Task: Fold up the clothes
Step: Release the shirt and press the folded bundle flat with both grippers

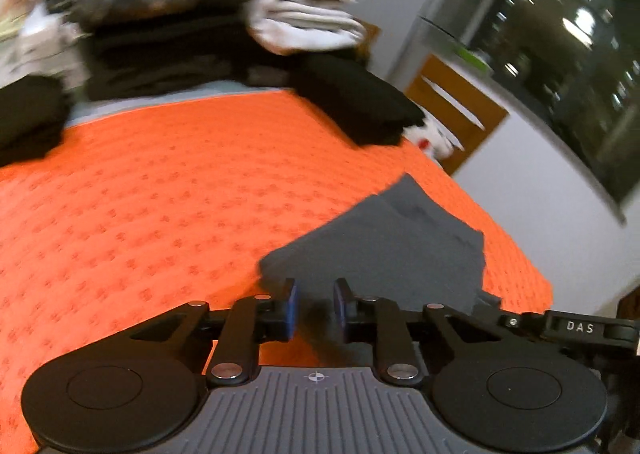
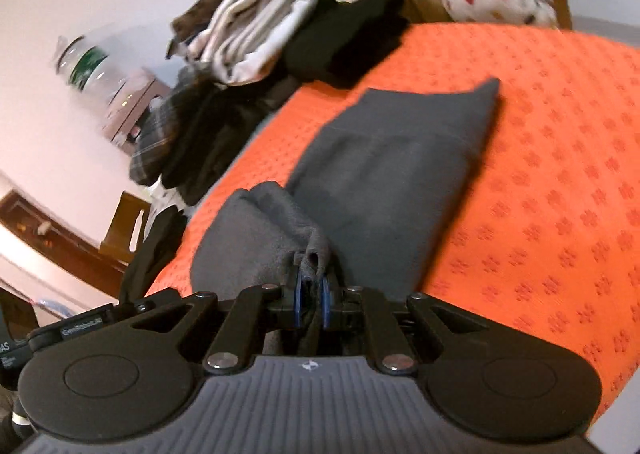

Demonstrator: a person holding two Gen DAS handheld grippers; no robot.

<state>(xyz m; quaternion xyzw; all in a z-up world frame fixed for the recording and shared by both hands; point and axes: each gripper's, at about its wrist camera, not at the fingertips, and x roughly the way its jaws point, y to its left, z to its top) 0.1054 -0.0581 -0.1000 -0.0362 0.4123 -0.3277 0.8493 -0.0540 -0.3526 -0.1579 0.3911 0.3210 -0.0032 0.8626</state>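
The biggest risk is the whole fold coming apart. The grey garment [image 2: 396,173] lies part-folded on the orange cloth [image 2: 560,181] that covers the table, its long flat panel running toward the far edge and its near end bunched up in the right gripper [image 2: 311,296]. That gripper's jaws are closed down on a small tuck of the fabric, with a pinched ridge standing up between the blue pads. So little cloth is held that a quick pull could slip it free and drop the near end in a heap.

A second risk is drag: the orange cloth has a raised waffle weave dotted with small darker motifs, and it looks grippy enough to hold the garment back and skew the fold or ruck the cover itself.

The left gripper [image 1: 316,308] is the smaller worry. Its jaws stand narrowly apart with a clear gap, and grey fabric lies in front of and below them; I cannot tell whether the pads touch it, and nothing looks gripped. If it closes off the edge it would catch only one layer, or the orange cloth beneath.

The garment looks like soft, matte, fairly thick knit, with a seam line across the panel and one corner lifting in a point. Along the far edge sit folded stacks [image 2: 248,37]: white ribbed, black, plaid.
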